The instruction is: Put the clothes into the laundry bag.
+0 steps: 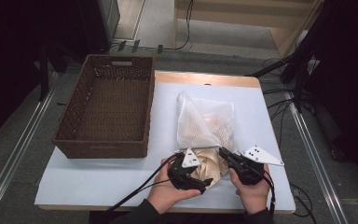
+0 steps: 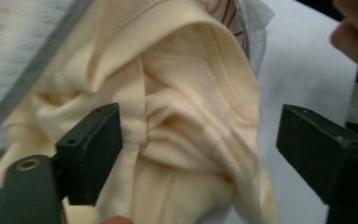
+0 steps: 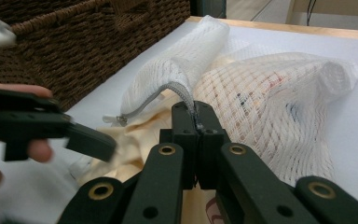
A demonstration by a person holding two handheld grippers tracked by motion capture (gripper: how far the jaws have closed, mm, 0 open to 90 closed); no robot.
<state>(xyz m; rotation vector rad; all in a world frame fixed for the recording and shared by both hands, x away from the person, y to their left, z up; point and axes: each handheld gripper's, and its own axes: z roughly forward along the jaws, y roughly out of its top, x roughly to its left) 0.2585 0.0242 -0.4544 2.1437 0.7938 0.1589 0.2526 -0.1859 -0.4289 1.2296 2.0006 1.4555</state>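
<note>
A white mesh laundry bag [image 1: 205, 121] lies on the white table, its zippered mouth toward the person. A cream garment [image 1: 210, 164] bulges out of that mouth. My right gripper [image 1: 224, 152] is shut on the bag's zipper edge [image 3: 186, 95], and in the right gripper view its jaws [image 3: 196, 114] meet on the grey zipper tape. My left gripper [image 1: 205, 180] is open at the garment. In the left gripper view the cream garment [image 2: 186, 116] bunches between the wide jaws [image 2: 200, 144]; the left pad touches the cloth and the right pad stands apart.
A brown wicker basket [image 1: 100, 149] stands on the table's left half, close beside the bag. The white table top [image 1: 98, 179] runs to a front edge just below both hands. Cables trail from both grippers toward the person.
</note>
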